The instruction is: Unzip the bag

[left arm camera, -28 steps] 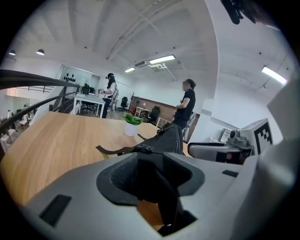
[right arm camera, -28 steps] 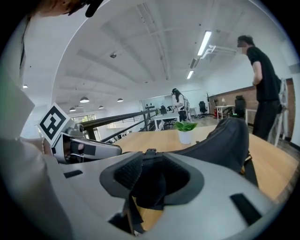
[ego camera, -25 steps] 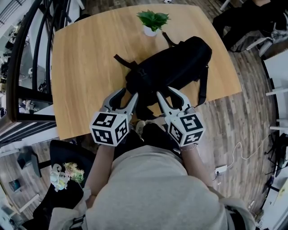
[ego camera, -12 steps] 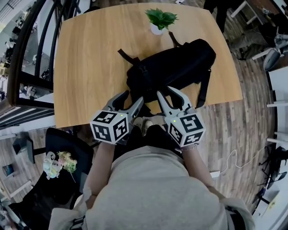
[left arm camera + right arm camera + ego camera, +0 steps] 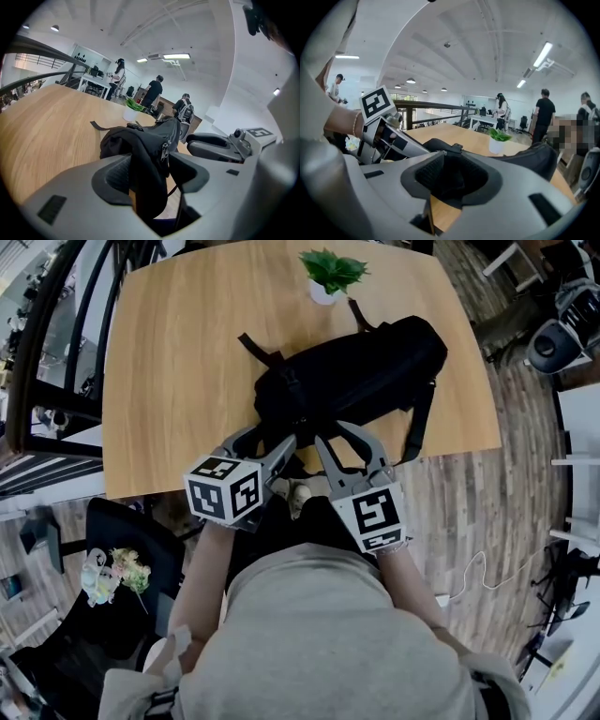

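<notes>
You are working on a black bag (image 5: 361,367) that is lying lengthways across the near right part of the table (image 5: 169,362), its near end reaching the near edge just in front of you. It is looking soft and slumped, with one strap (image 5: 255,346) trailing out to the left on the wood and another (image 5: 420,423) hanging off the near edge on the right. Your left gripper (image 5: 152,173) has just been opening its jaws, and they are standing wide apart with a fold of the bag between them, a metal zipper pull (image 5: 164,151) dangling on that fold. Your right gripper (image 5: 454,180) has just been closing its jaws, and they are clamping on dark fabric at the bag's near end. The table is showing a pale wood grain, and a small plant (image 5: 330,268) in a white pot is sitting at its far edge, just beyond the bag. A dark railing (image 5: 56,343) is running along the left, plank flooring (image 5: 487,512) is spreading to the right, and people (image 5: 153,91) are standing by desks far across the room under strip lights (image 5: 171,56).
</notes>
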